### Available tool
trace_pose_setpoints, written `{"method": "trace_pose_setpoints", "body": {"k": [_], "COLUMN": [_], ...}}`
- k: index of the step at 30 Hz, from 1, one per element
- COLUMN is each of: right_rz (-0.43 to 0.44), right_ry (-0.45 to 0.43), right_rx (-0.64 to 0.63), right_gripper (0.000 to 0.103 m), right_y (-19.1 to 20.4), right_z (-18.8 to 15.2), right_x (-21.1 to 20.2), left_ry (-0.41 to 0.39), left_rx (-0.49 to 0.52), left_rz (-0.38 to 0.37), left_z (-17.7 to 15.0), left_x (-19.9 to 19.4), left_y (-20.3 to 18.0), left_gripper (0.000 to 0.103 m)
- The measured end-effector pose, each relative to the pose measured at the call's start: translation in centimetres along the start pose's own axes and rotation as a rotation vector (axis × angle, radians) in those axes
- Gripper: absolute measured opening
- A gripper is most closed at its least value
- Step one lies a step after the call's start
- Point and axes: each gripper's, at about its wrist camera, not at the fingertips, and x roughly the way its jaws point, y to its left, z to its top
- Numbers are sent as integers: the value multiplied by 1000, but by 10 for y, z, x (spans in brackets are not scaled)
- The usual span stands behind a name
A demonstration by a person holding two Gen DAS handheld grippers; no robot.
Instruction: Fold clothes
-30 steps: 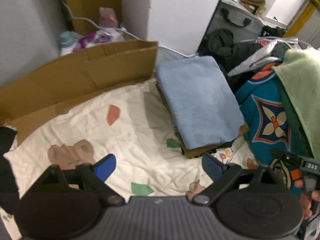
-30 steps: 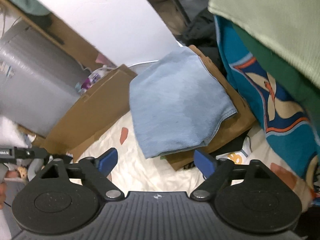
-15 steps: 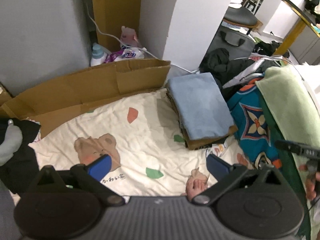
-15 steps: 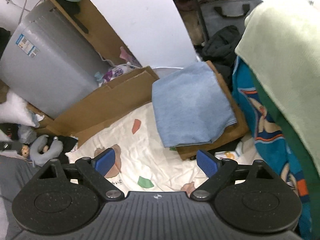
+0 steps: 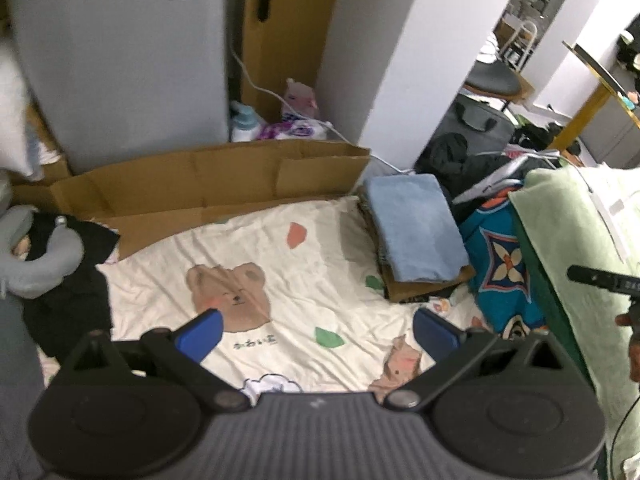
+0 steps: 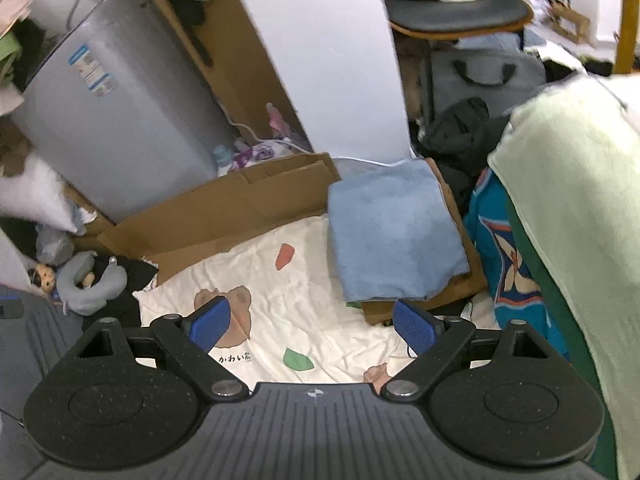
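A folded light-blue cloth (image 5: 414,229) (image 6: 390,232) lies on top of a stack of folded brown garments (image 5: 424,286) at the right edge of a cream bear-print sheet (image 5: 256,264) (image 6: 280,304). Right of the stack hang a teal patterned garment (image 5: 502,264) (image 6: 504,264) and a pale green cloth (image 5: 576,232) (image 6: 568,184). My left gripper (image 5: 316,330) is open, high above the sheet, nothing between its blue pads. My right gripper (image 6: 312,322) is open too, high above the sheet's near side, empty. Part of the right gripper (image 5: 600,278) shows at the left wrist view's right edge.
Flattened cardboard (image 5: 208,184) (image 6: 240,208) borders the sheet at the back. Behind it stand a grey appliance (image 5: 120,60) (image 6: 112,120) and a white pillar (image 5: 400,48). A grey neck pillow (image 5: 32,264) on black clothes lies left. Dark clothes, a grey bag (image 6: 484,76) and a chair sit back right.
Both grippers have risen and drawn back from the blue stack, so the sheet and room show more widely. Both stayed open and empty.
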Motion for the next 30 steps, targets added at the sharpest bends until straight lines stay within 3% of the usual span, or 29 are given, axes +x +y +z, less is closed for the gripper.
{"method": "trace_pose_setpoints", "body": {"k": [3, 10, 19, 23, 30], "right_rz": [16, 63, 148, 141, 135], "right_ry": [-12, -9, -7, -4, -1], "right_rx": [-21, -80, -51, -126, -138], "right_gripper": [92, 92, 93, 93, 93], "right_y": [21, 71, 120, 146, 153], "right_z": [0, -9, -36, -53, -79], "right_x": [-9, -15, -18, -17, -8], "left_ry": [-23, -98, -64, -90, -142], "left_rx": [-53, -74, -141, -184, -253], "left_rz": [-41, 33, 104, 136, 194], "left_z": [-12, -40, -79, -97, -125], "left_x": [-19, -54, -36, -34, -28], "left_y": [14, 20, 20, 24, 25], "left_gripper": [102, 102, 102, 102, 102]}}
